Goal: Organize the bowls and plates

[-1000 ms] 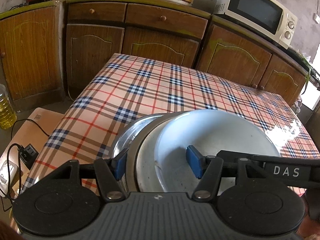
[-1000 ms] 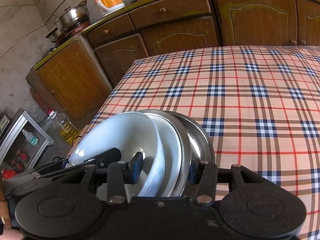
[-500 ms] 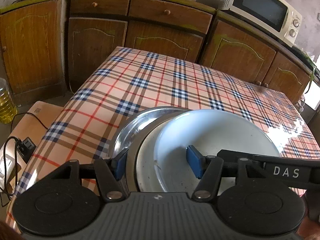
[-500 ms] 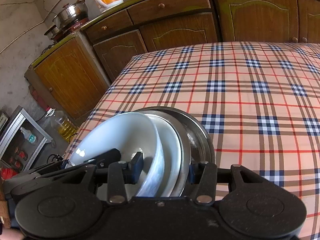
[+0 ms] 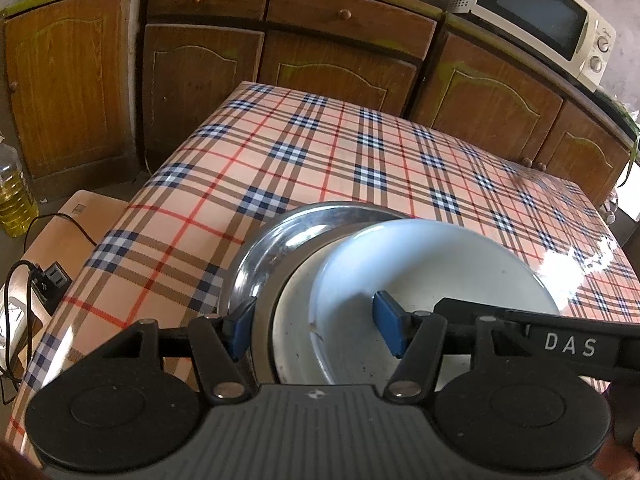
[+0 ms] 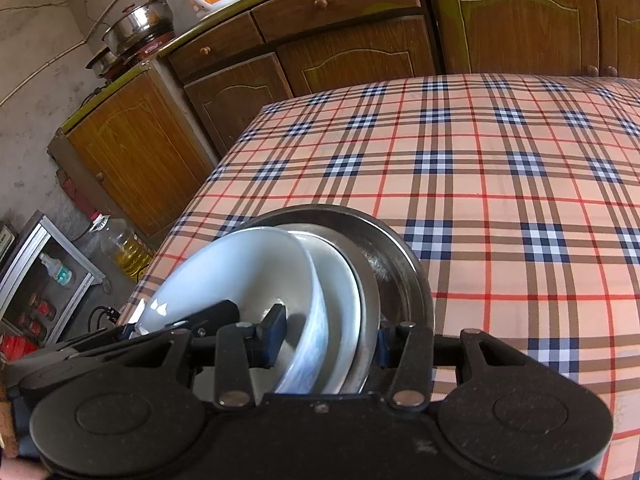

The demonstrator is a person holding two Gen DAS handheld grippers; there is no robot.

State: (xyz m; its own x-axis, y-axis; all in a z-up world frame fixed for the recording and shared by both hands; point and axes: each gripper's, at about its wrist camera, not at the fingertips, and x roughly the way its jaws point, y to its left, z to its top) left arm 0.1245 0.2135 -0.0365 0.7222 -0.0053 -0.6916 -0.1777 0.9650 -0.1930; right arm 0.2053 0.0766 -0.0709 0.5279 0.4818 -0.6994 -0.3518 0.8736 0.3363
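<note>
Both grippers — left gripper (image 5: 316,326), right gripper (image 6: 326,336) — on tilted dish stack (image 6: 340,280), rims upward

Plaid table (image 5: 320,160) beyond stacked dishes (image 5: 304,236) free; cabinets (image 5: 340,64) wall off far edge.
</note>
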